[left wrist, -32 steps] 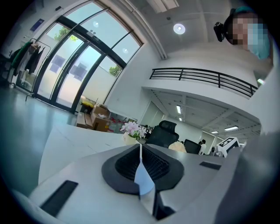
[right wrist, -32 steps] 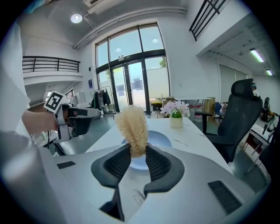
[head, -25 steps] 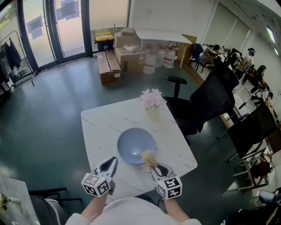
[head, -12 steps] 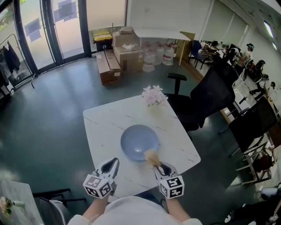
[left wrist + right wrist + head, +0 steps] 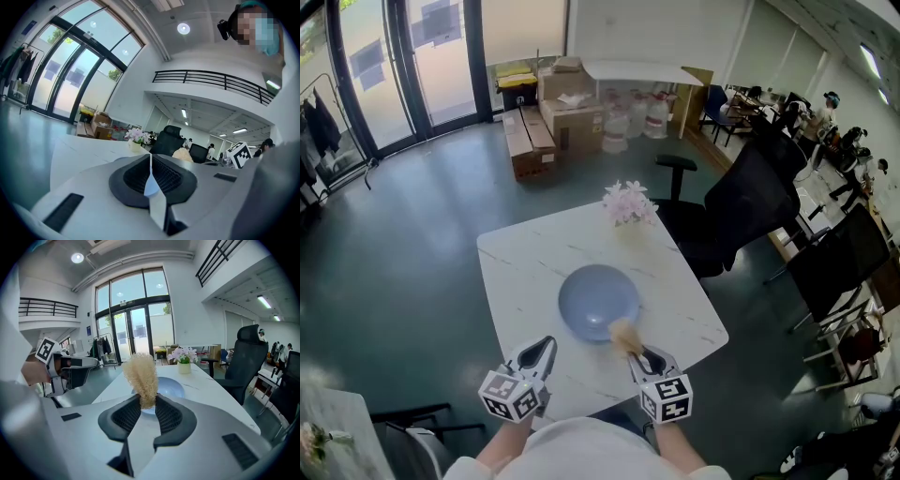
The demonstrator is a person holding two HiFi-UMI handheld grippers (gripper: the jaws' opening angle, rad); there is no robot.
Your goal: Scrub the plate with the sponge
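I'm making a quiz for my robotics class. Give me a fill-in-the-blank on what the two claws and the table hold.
The right claw is shut on a tan ____. The left claw is shut and holds ____. The plate on the table is coloured ____. Behind the plate stand pink ____.
Missing: sponge; nothing; blue; flowers.

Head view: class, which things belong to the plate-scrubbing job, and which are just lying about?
Job in hand: plate; sponge; right hand-held gripper, clamped on the sponge.

Lying about: flowers; cardboard boxes; black office chair.
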